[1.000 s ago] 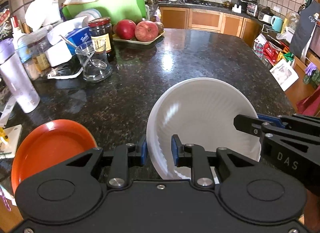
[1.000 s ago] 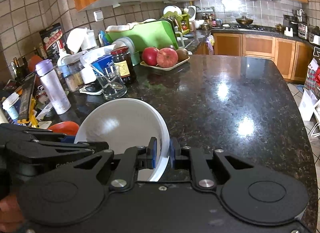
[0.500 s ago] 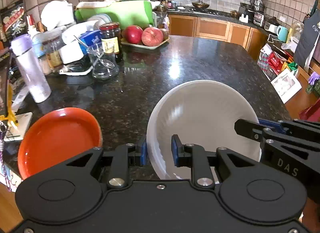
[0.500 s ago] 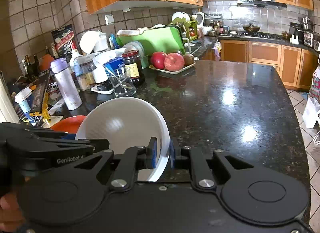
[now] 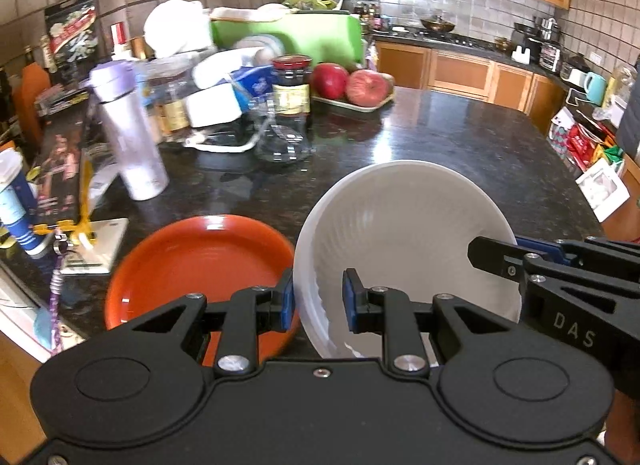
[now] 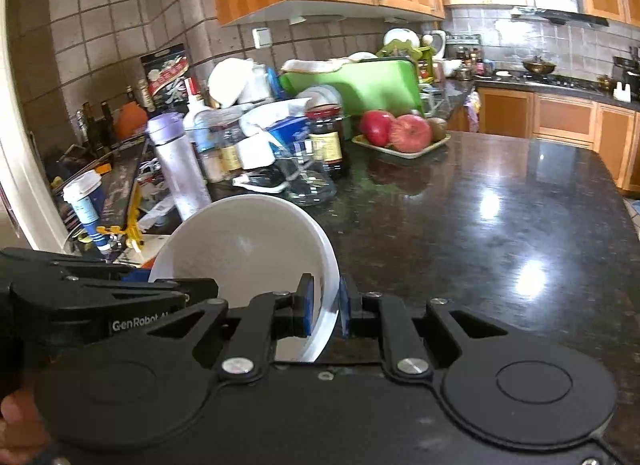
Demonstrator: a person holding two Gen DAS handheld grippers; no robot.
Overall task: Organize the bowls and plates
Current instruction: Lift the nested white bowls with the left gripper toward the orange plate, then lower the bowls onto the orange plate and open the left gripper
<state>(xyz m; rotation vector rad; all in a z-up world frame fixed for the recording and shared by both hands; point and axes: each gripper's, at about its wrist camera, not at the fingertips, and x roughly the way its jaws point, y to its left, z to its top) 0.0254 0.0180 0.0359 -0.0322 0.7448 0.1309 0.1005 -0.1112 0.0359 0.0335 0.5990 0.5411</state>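
A white bowl [image 5: 404, 241] is held tilted above the dark counter [image 5: 460, 145] by both grippers. In the left wrist view, the left gripper [image 5: 318, 299] is seen at lower centre with its blue pads either side of the bowl's near-left rim, one pad outside and one inside the wall; the jaws are narrowed on that rim, the outer pad touching it, though whether the inner pad presses cannot be told. The right gripper [image 5: 496, 253] enters from the right edge and is clamped on the bowl's right rim. In the right wrist view, the right gripper [image 6: 324, 307] is nearly closed, the bowl [image 6: 240, 249] rim pinched between its pads at lower centre, with the bowl spread to the upper left of the fingers and the left gripper [image 6: 200, 289] reaching in from the left edge. An orange plate [image 5: 192, 261] lies on the counter at lower left of the left view, just beside the bowl and partly behind the left finger.
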